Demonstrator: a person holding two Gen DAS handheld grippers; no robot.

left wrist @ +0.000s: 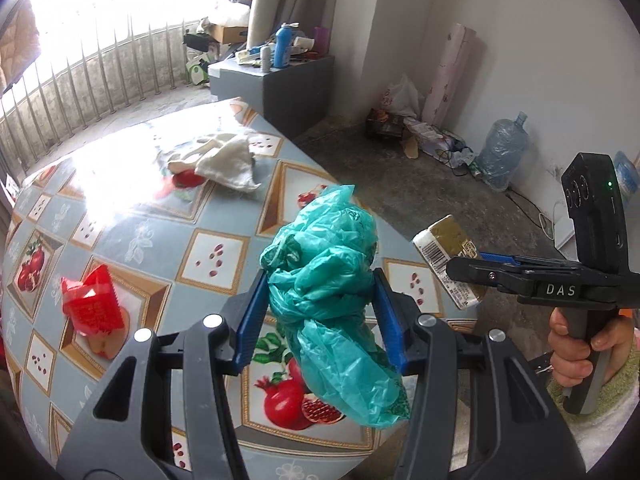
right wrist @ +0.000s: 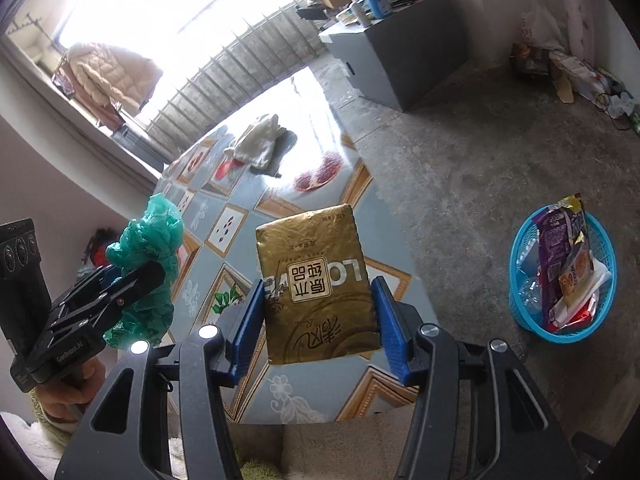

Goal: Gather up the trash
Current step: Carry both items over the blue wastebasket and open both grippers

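Carrying two pieces of trash toward the basket

The left hand-held gripper [left wrist: 320, 312] is squeezing a green plastic bag [left wrist: 332, 280], and the right hand-held gripper [right wrist: 316, 320] is squeezing a gold packet [right wrist: 316, 284], both above the desk [left wrist: 120, 200]. Next, I think both need dropping into the blue basket [right wrist: 520, 312] on the floor.

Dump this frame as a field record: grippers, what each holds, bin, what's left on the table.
left gripper: shut on green bag, held above the table
right gripper: shut on gold pack, held above the table edge
bin: blue basket on the floor, right of the table, already holds wrappers and a clear bottle
table: red wrapper, white cloth
pending: both held items not yet in the bin
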